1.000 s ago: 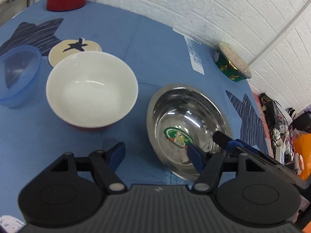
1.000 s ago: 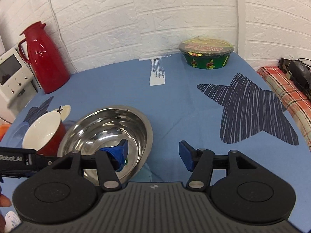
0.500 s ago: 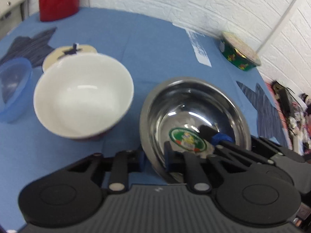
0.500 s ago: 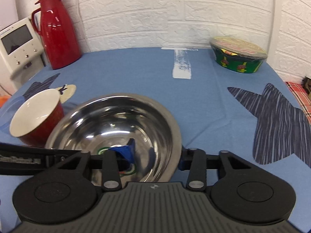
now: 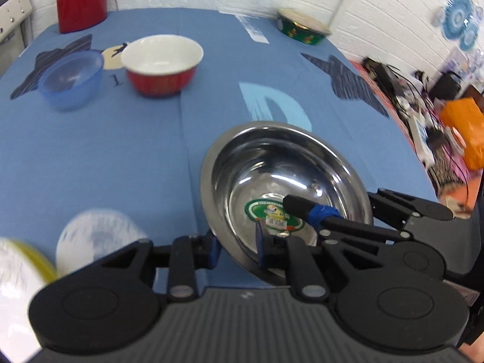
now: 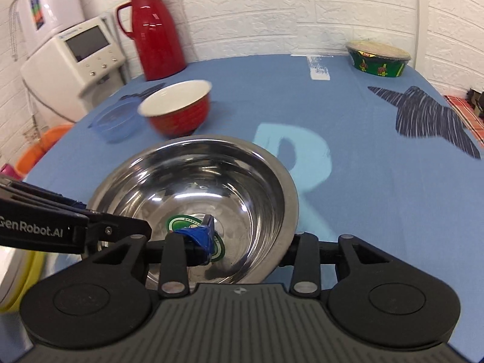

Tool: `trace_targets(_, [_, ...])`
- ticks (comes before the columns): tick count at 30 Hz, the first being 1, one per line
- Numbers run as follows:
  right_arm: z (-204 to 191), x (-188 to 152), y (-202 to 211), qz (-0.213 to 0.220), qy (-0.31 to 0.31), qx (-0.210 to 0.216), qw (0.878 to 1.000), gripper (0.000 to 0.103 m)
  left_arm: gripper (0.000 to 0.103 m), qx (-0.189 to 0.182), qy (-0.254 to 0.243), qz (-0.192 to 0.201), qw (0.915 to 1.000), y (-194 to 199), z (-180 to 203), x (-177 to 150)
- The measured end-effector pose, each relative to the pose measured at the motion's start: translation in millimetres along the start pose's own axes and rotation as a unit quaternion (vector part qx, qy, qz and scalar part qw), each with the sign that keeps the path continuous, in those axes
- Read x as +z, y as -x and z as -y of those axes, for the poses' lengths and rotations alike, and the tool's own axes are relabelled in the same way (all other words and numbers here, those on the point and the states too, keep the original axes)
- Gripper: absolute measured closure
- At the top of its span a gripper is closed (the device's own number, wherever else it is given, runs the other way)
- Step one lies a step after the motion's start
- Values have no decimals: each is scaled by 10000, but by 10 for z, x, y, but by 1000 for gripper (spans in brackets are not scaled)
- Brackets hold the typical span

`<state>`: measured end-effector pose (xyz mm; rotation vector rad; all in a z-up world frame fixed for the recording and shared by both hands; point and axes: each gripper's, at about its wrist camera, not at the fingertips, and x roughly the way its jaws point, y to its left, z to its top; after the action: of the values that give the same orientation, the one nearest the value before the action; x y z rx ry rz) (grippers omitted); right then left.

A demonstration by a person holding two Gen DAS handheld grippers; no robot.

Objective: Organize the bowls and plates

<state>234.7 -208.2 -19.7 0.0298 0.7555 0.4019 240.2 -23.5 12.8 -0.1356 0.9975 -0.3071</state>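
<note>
Both grippers clamp the steel bowl (image 5: 287,187) by its near rim — the left gripper (image 5: 236,249) on the rim's left part, the right gripper (image 6: 249,243) on its right, each with one finger inside and one outside. Their jaws have just been closing, the right easing slightly apart, with the rim between them. Lifted and tilted above the tablecloth (image 5: 121,157), the bowl hangs near the table's front edge. Ahead-left, toward the far left corner, stand the red bowl (image 5: 161,66) and blue bowl (image 5: 71,78) — probably nearer the left hand.
</note>
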Motion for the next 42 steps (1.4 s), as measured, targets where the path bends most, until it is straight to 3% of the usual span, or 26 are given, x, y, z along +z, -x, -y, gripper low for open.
trace_targets(4, [-288,-367,312,126,15,-55,9999,80,89,-37,-114,128,9998,255,-12,-458])
trace_targets(10, [-529,-693,513,205,-66,-152,9997,77,90,-165,-101,174,9997,354,-86,-788])
trace_targets(16, [-636,-827,594,339,-64,-392,9986,76,89,-181,-227,324,9991,346,-58,-858])
trace_targets(24, [-647,-923,650,470,-53,-657,9967,75,89,-246,-229,186,9993,208,-30,-876])
trace_targets(30, [-584,-936,566,344,-208,-454,9982,74,88,-77,-308,307,9990,233,-26,-858])
trace_targets(34, [-625,-935,544,345,-115,-435,9984,74,86,-98,-267,147,9995,175,-49,-873])
trace_targets(39, [-602,-968,596,299,-111,-431,9986,72,80,-177,-267,126,9994,157,-47,-891])
trace_targets(40, [-595,-965,601,292,-145,-427,9986,72,72,-190,-232,129,9995,166,-59,-885])
trace_targets(41, [-585,-959,606,279,-190,-414,9986,73,54,-170,-203,163,9995,191,-74,-879])
trace_targets(42, [-565,-947,612,259,-266,-400,9985,73,48,-157,-182,232,9994,229,-93,-876])
